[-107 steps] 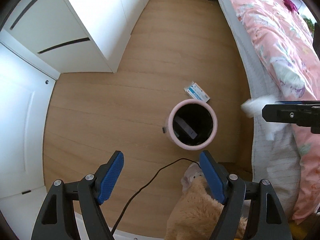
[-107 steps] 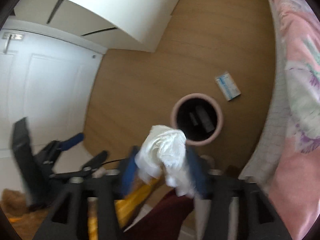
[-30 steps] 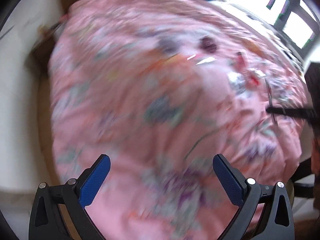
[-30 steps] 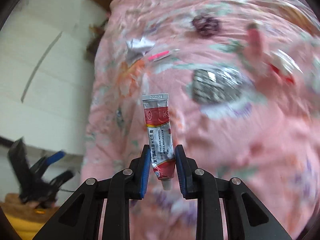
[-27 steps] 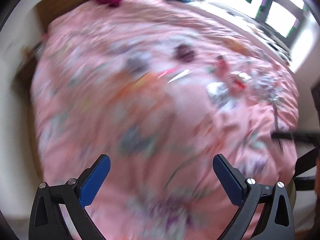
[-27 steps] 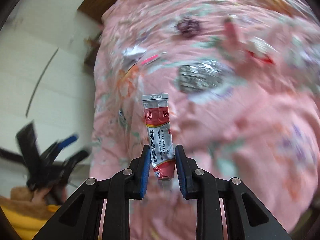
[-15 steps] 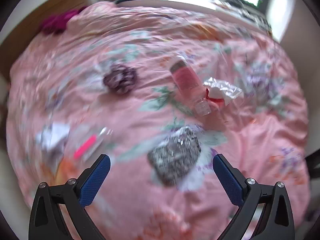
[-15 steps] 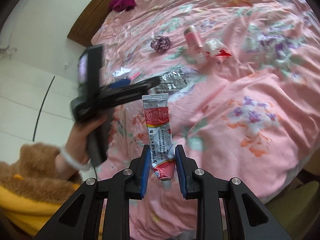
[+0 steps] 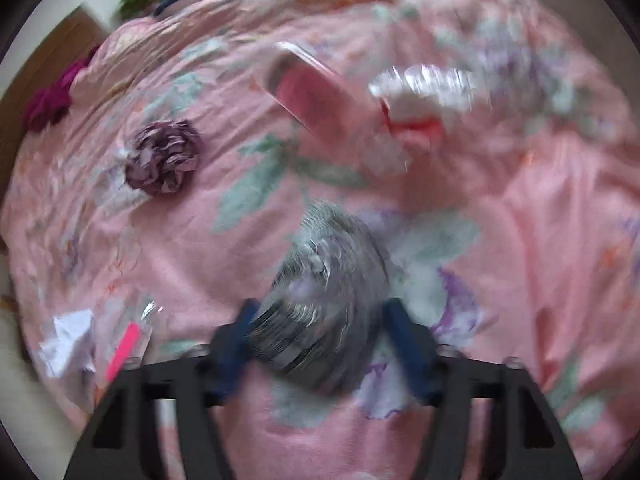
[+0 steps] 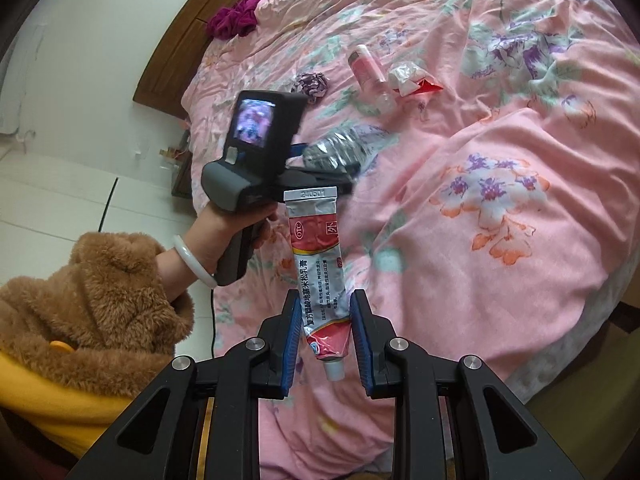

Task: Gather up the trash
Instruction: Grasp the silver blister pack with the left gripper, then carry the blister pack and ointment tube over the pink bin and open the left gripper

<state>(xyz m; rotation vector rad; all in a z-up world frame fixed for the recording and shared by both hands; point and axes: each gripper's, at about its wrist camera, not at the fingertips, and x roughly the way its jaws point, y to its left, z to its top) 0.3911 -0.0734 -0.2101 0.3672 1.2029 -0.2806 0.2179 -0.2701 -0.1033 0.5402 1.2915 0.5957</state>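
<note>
My right gripper [image 10: 325, 322] is shut on a red and white ointment tube [image 10: 318, 264] and holds it upright over the pink bedspread [image 10: 500, 208]. My left gripper [image 9: 322, 332] has its fingers on either side of a crumpled silver foil pack [image 9: 324, 292] lying on the bed; the view is blurred and the fingers look partly closed around it. The left gripper also shows in the right wrist view [image 10: 320, 156], at the foil pack [image 10: 340, 148].
On the bed lie a pink bottle [image 9: 316, 96], a white and red wrapper [image 9: 416, 96], a purple crumpled ball [image 9: 164, 158], a white paper scrap [image 9: 68, 340] and a pink strip [image 9: 122, 350]. A wooden headboard [image 10: 180, 40] is at the far left.
My left gripper has dropped toward the foil pack and its fingers have narrowed around it. My right gripper still holds the tube and has barely moved.
</note>
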